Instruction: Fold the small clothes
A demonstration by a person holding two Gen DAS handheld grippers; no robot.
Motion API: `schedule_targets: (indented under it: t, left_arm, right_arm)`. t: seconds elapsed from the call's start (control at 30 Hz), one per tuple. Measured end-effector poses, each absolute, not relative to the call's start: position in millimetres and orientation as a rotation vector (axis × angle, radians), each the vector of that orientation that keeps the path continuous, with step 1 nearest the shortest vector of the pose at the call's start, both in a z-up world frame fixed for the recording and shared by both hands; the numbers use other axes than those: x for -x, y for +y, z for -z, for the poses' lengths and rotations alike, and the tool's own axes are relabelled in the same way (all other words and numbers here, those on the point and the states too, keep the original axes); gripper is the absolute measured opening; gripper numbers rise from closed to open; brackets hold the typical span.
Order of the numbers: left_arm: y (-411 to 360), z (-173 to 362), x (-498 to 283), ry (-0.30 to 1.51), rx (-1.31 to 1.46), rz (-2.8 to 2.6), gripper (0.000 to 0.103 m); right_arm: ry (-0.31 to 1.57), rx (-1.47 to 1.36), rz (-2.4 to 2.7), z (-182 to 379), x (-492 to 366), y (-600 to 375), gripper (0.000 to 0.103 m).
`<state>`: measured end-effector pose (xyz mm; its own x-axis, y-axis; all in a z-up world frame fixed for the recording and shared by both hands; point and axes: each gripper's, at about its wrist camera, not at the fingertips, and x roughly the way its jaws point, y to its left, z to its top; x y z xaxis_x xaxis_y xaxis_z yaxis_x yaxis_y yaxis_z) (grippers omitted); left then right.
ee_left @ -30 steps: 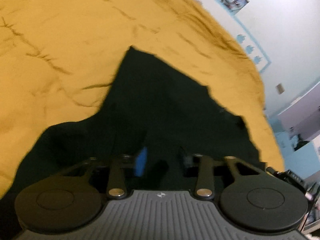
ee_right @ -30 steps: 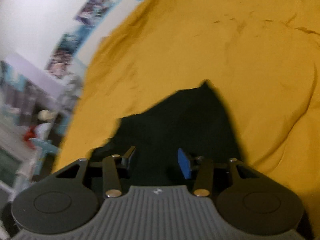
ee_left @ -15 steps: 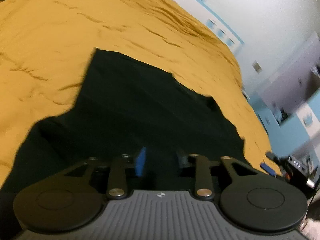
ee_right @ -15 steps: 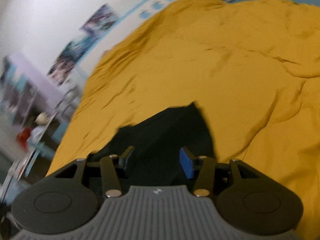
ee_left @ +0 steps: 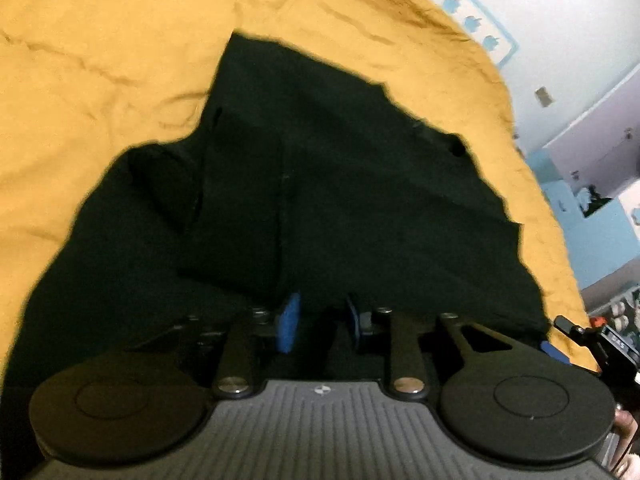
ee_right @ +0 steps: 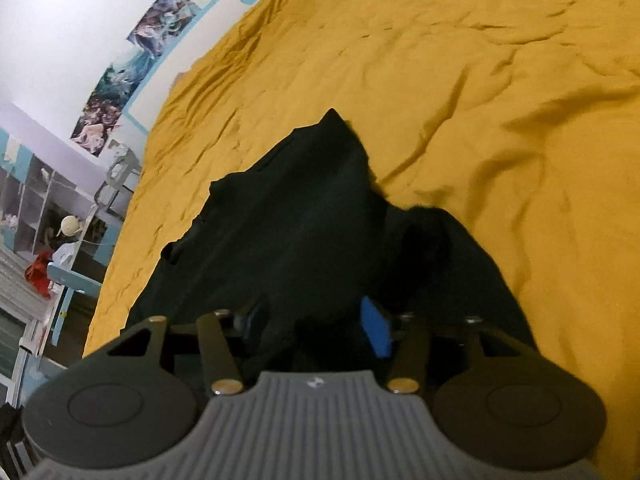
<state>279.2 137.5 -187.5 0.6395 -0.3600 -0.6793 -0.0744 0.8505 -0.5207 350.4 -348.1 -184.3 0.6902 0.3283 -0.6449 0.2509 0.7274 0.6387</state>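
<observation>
Hardly anything here can be read. A small black device (ee_left: 612, 346) at the right edge of the left wrist view carries tiny pale lettering, too blurred to make out. The grey ribbed gripper housing (ee_left: 320, 432) bears a small white round emblem, no letters. The wall posters (ee_right: 136, 64) show pictures only.

Black claw (ee_left: 318, 322) – blue pads (ee_left: 289, 322)

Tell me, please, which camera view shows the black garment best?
The left wrist view shows the black garment best: it spreads wide across the yellow bedcover, with seams and a folded layer visible. The right wrist view shows only a narrower part of it, running to a pointed corner, with fewer details.
</observation>
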Motion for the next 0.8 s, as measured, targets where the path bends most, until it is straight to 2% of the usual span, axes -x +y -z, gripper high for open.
schedule_targets:
  t: [0.17, 0.23, 0.3, 0.43, 0.57, 0.8]
  left_arm:
    - [149.1, 141.3, -203.0, 0.757, 0.510, 0.211, 0.054]
    - [155.5, 130.0, -164.9, 0.722, 0.503, 0.231, 0.059]
    - [164.9, 121.7, -126.4, 0.694, 0.499, 0.244, 0.063]
    - [189.5, 125.2, -61.3, 0.689, 0.491, 0.187, 0.065]
    - [213.8, 154.7, -23.2, 0.713, 0.574, 0.133, 0.065]
    - [236.1, 208.1, -2.9, 0.665, 0.721, 0.234, 0.065]
  right_arm:
    - [0.764, -0.778, -0.106, 129.9, -303.8, -357.8, 0.053]
    - [0.720, -0.771, -0.155, 103.0, -274.9, -365.9, 0.058]
    - [0.700, -0.760, -0.230, 84.4, -246.1, -373.3, 0.064]
    - [0.686, -0.632, -0.337, 59.2, -171.6, -385.8, 0.067]
    - [0.705, -0.559, -0.365, 70.6, -109.8, -409.6, 0.067]
    - [0.771, -0.704, -0.345, 128.3, -55.8, -456.6, 0.067]
